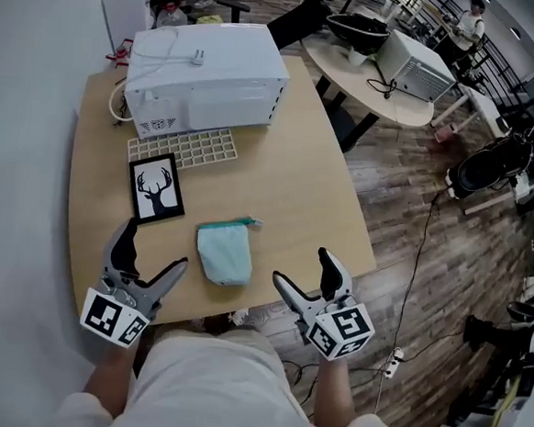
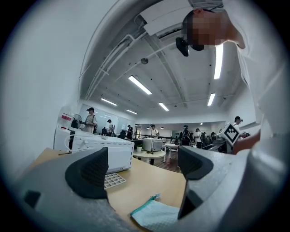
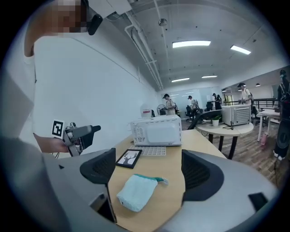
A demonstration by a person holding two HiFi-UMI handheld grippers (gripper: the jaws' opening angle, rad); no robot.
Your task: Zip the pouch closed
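Near the front edge of the pale wooden tabletop (image 1: 292, 187) lies the small pale-blue soft fabric pouch (image 1: 224, 255), flat and square between the two tools, and neither one is on it yet. Left claw (image 1: 154, 245) hangs released just to the pouch's left, jaws spread wide with nothing between them. Right claw (image 1: 301, 266) is equally agape and empty, just to its right. Look at the far edge of the pouch: a teal zip strip (image 1: 226, 224) runs along it, with a little pale pull tab (image 1: 254, 223) poking out at the right end. How far that zip is already drawn, I can't make out from here. By the look of it, this thing is light and floppy, so it will likely bunch and skate across the wood if tugged one-handed. Best bet: one claw pins the fabric at the zip's end, the other nips that tiny tab. Farther off stand a black-framed deer picture (image 1: 156, 188) and a white microwave oven (image 1: 209, 74), well clear.
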